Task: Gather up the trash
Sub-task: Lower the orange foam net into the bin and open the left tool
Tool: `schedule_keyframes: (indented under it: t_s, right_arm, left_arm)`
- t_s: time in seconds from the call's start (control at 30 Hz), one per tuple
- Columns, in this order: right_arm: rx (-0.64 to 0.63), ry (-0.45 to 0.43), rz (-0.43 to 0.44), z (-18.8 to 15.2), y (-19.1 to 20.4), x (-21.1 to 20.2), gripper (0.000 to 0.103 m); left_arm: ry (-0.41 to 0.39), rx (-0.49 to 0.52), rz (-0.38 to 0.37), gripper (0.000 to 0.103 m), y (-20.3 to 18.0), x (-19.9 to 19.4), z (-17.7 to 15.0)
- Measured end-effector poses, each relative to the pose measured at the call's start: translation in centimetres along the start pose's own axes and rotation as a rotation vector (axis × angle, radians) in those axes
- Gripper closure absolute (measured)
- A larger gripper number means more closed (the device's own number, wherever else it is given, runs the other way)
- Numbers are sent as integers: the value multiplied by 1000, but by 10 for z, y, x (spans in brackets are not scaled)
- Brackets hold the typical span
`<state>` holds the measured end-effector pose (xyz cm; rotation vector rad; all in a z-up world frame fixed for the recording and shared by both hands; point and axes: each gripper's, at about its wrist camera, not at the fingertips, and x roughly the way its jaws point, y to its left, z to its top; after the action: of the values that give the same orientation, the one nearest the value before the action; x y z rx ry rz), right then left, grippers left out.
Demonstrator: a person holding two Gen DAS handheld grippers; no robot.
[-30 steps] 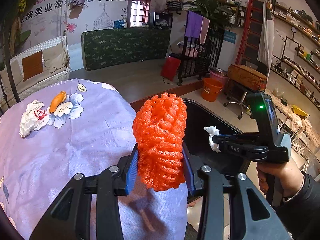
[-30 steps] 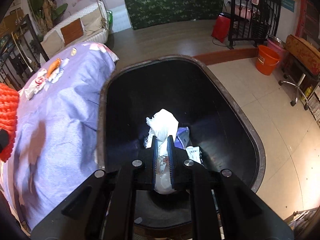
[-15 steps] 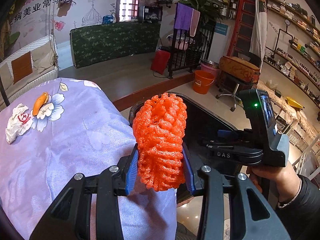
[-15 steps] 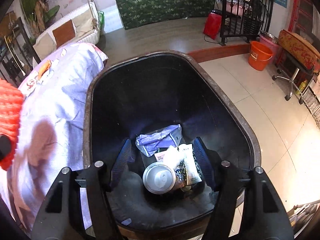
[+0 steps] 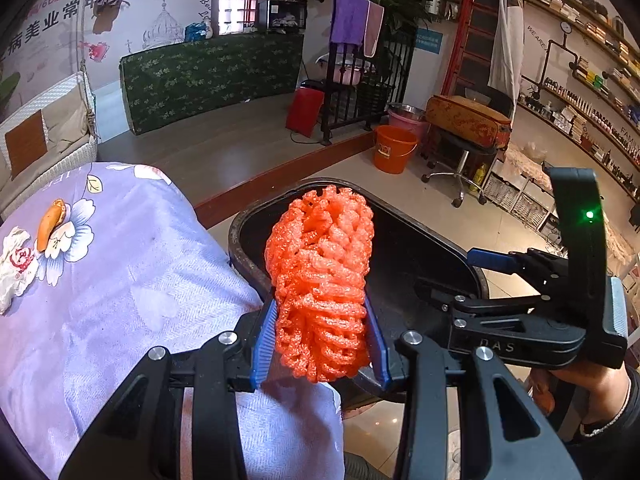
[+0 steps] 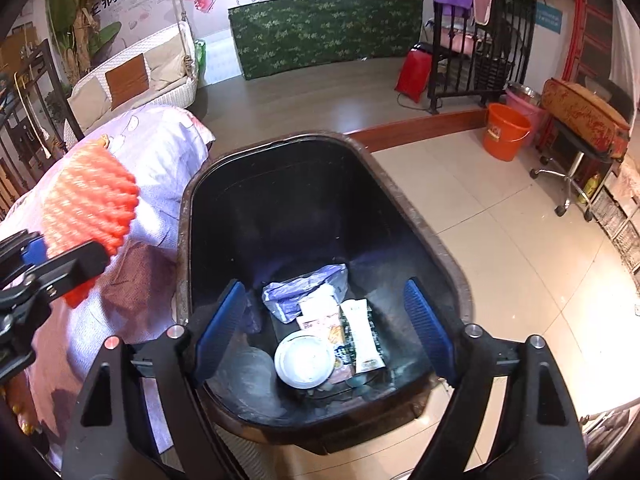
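We have two fisheye views, one riding on each tool and looking forward and downward along its fingers. Our left view faces across the purple floral cloth [image 5: 120,280] toward the black bin [image 5: 420,248], close to its rim. Our right view looks steeply into the same bin [image 6: 304,208] from just above. Both share the bin, the cloth [image 6: 160,160], the orange bucket [image 5: 394,148] [image 6: 506,136] and each other's tool.

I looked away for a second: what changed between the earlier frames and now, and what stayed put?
The right gripper let go of the white crumpled tissue it held over the black bin; its jaws are opening with nothing between them, and the tissue is now down among the bin's trash. The left gripper carried the orange foam net closer to the bin, grip unchanged. The orange peel and wrapper stayed on the purple cloth.
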<state>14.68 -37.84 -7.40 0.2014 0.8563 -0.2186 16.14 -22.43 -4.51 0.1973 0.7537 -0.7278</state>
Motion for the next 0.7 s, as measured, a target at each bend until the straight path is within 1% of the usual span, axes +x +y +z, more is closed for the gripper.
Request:
schedule_keyframes:
  t_s: [0.33, 0.63, 0.7]
  right_arm:
    - [57, -46, -36, 1, -26, -20, 19]
    - [101, -69, -78, -1, -53, -30, 19]
    - [112, -71, -86, -2, -58, -31, 19]
  left_arm:
    - [55, 52, -28, 63, -16, 28, 10]
    - [109, 99, -51, 63, -39, 54, 17]
    - [127, 106, -53, 59, -43, 61, 18]
